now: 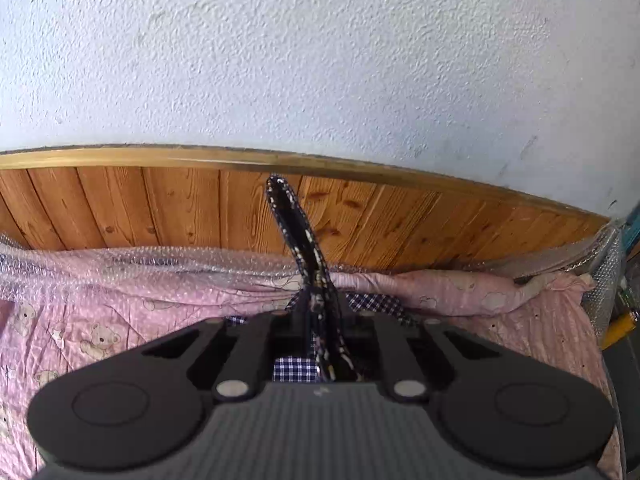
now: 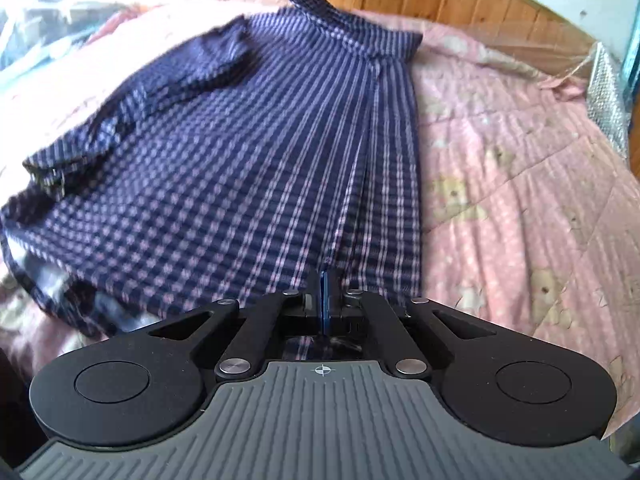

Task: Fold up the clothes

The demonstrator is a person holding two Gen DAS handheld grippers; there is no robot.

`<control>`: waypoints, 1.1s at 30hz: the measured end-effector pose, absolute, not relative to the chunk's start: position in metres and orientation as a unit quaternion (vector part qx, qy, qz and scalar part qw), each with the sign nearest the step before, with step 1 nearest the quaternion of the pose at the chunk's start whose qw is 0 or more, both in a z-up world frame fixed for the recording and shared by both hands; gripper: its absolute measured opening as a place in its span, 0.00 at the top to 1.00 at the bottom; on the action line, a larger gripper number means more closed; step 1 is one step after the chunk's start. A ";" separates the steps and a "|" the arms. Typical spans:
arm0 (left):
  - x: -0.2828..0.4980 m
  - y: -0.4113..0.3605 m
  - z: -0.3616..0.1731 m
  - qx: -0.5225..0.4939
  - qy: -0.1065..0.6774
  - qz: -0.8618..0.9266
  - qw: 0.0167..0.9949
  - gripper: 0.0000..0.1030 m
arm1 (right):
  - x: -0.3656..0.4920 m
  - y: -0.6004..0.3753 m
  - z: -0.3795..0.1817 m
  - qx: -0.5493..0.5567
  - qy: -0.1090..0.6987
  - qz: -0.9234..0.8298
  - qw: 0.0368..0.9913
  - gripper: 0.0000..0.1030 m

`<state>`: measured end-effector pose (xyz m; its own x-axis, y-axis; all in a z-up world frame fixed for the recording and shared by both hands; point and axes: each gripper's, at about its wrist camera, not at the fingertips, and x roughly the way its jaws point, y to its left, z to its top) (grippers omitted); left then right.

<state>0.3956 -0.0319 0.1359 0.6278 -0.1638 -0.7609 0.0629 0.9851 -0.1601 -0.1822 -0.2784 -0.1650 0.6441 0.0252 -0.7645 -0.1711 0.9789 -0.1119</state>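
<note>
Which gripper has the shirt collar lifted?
The left gripper: the shirt collar stands up from it, while the right gripper pinches the hem low.

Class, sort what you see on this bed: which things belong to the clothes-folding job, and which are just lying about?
Job: checked shirt; left tool shut on its collar; right tool shut on its hem.
Lying about: pink quilt; bubble wrap; wooden headboard.

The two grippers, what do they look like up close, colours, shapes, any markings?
Both look alike. The left gripper and right gripper have matte black linkage arms, silver rivets and two round black discs beside a grey ribbed plate. The right's plate bears a small crosshair mark, and its pads look blue. No cables or sleeves show.
</note>
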 end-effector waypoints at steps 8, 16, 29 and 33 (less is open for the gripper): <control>0.379 -0.012 0.096 -0.059 0.446 -0.034 0.892 0.90 | -0.177 -0.298 -0.153 -0.045 0.431 0.094 0.896 0.88; 0.344 0.020 0.085 -0.145 0.416 -0.077 0.895 0.90 | -0.129 -0.361 -0.100 0.055 0.392 0.128 0.909 0.75; 0.287 -0.019 0.124 -0.122 0.348 -0.159 0.916 0.89 | 0.270 -0.419 -0.110 -0.036 0.340 0.192 0.920 0.54; 0.278 -0.016 0.129 -0.141 0.334 -0.135 0.922 0.89 | 0.371 -0.417 -0.169 -0.063 0.426 0.241 0.870 0.90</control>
